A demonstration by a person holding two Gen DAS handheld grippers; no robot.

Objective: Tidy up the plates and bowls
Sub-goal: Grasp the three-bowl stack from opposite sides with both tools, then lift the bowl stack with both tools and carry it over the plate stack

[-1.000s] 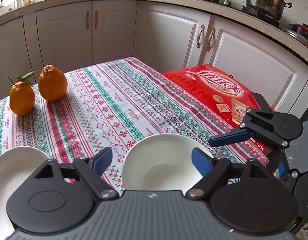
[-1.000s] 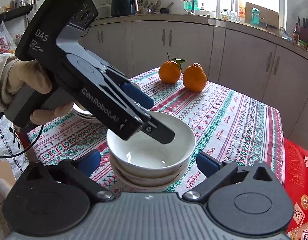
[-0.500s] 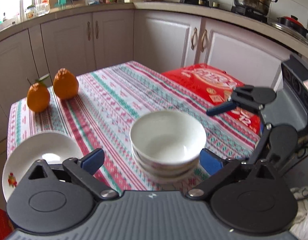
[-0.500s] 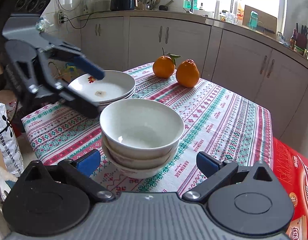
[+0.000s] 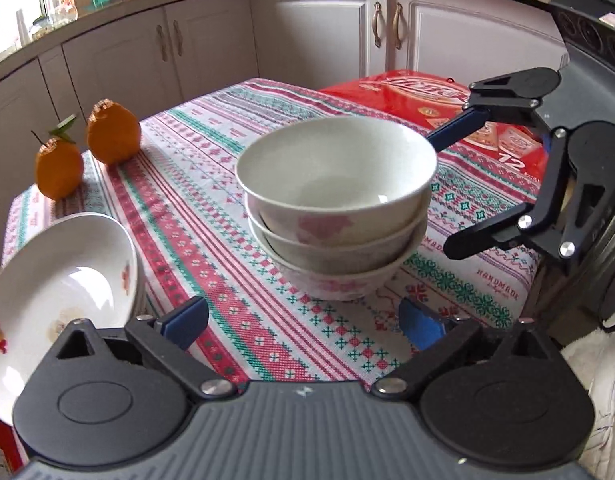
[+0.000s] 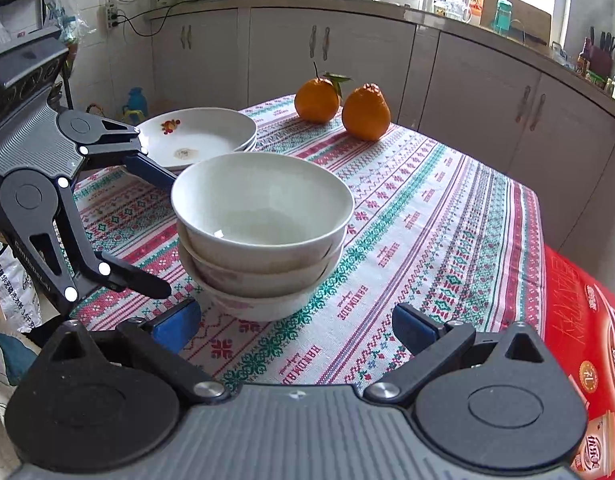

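Observation:
Three white bowls sit nested in a stack (image 5: 335, 208) on the patterned tablecloth; the stack also shows in the right wrist view (image 6: 263, 232). A stack of white flowered plates (image 5: 59, 292) stands at the table's left corner, also in the right wrist view (image 6: 199, 136). My left gripper (image 5: 303, 320) is open and empty, just in front of the bowls. My right gripper (image 6: 295, 326) is open and empty on the opposite side of the bowls. Each gripper shows in the other's view, the right one (image 5: 451, 192) and the left one (image 6: 155, 232), both close to the bowls without touching them.
Two oranges (image 5: 87, 148) stand at the far corner of the table (image 5: 211, 168), seen also in the right wrist view (image 6: 343, 106). A red carton (image 5: 447, 108) lies by the table's right edge. Kitchen cabinets (image 6: 347, 56) surround the table.
Both grippers have pulled back and lowered from the bowl stack. The left gripper was over the top bowl a second ago and is now away from it, open.

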